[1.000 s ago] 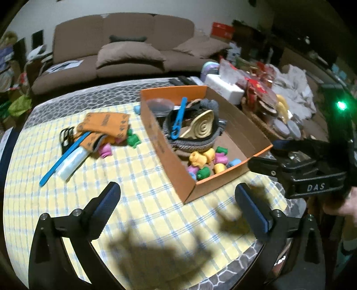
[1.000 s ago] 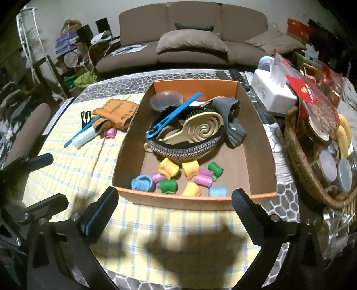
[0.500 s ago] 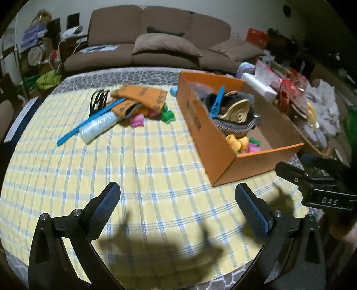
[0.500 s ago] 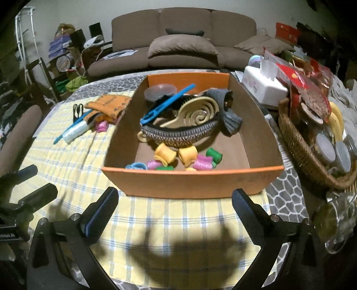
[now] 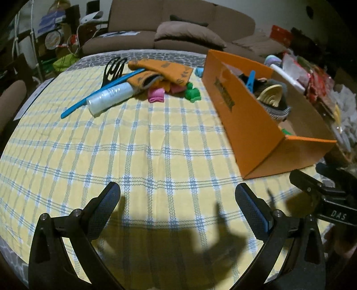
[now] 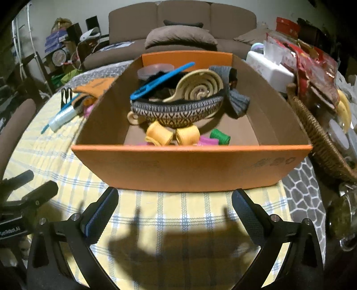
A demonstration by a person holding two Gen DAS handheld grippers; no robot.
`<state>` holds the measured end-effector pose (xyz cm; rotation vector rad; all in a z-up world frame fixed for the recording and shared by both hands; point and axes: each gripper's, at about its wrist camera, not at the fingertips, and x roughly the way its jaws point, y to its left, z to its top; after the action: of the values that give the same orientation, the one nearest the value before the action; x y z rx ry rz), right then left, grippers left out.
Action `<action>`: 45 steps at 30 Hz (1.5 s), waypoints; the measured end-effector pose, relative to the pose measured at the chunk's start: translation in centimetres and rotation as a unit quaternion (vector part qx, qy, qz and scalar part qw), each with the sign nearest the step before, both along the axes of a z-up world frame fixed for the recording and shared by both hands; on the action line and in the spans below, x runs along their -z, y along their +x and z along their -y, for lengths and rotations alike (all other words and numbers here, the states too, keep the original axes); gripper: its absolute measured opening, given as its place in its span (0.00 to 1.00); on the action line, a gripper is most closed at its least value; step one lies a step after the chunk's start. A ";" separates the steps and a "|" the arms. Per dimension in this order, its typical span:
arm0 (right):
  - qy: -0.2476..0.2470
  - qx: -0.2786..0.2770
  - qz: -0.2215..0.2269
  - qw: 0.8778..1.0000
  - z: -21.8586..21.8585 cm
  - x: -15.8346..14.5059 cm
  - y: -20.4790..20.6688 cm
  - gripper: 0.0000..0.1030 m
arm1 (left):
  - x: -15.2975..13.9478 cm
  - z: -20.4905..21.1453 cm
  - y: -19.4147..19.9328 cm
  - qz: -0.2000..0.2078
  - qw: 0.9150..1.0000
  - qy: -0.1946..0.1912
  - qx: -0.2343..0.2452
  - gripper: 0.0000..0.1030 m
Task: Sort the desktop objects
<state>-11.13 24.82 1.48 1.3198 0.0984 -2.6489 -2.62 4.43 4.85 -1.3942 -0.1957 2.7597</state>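
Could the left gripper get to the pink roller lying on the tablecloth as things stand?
Probably yes. The left gripper is open and empty, and only bare tablecloth lies between it and the pink roller. The orange box sits off to the right.

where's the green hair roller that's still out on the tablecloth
In the left wrist view the green hair roller lies on the checked tablecloth at upper centre, just left of the orange box, beside the pink roller.

A home living room: a brown sofa [image 6: 181, 20] with cushions stands behind the bench [image 5: 138, 142], which wears a yellow checked cloth; a wicker basket [image 6: 316, 131] of what look like snacks and a tissue box [image 6: 271, 71] crowd one side
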 end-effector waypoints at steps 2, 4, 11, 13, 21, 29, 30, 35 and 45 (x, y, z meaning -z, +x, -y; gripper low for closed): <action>0.001 -0.004 0.005 1.000 0.1 0.8 -0.2 1.00 | 0.7 -0.2 -0.1 0.003 1.000 -0.007 0.000 1.00; 0.003 -0.006 0.009 1.000 0.1 1.6 -0.4 1.00 | 1.4 -0.4 -0.4 0.007 1.000 -0.010 -0.003 1.00; 0.007 0.002 0.015 1.000 0.1 3.6 -1.1 1.00 | 3.2 -1.0 -1.3 0.025 0.999 -0.029 -0.016 1.00; 0.004 0.004 0.017 1.000 0.0 4.0 -1.3 1.00 | 3.6 -1.4 -1.5 0.026 0.999 -0.040 -0.021 1.00; 0.013 0.011 0.011 1.000 -0.2 5.0 -1.6 1.00 | 4.0 -1.9 -2.0 0.023 0.997 -0.062 -0.040 1.00; 0.012 0.015 0.002 1.000 -0.5 5.3 -1.2 1.00 | 4.0 -1.9 -2.0 0.018 0.997 -0.062 -0.045 1.00; 0.013 0.015 0.002 1.000 -0.4 5.4 -1.2 1.00 | 4.0 -1.9 -2.0 0.018 0.997 -0.062 -0.045 1.00; 0.013 0.015 0.002 1.000 -0.4 5.5 -1.3 1.00 | 4.0 -1.9 -1.9 0.019 0.997 -0.060 -0.045 1.00; 0.012 0.015 0.002 1.000 -0.3 5.4 -1.3 1.00 | 4.0 -1.9 -1.9 0.018 0.997 -0.061 -0.045 1.00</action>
<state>-12.45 25.08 -3.97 1.3454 0.1122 -2.6781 -4.56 6.31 0.87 -1.5009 -0.0958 2.8640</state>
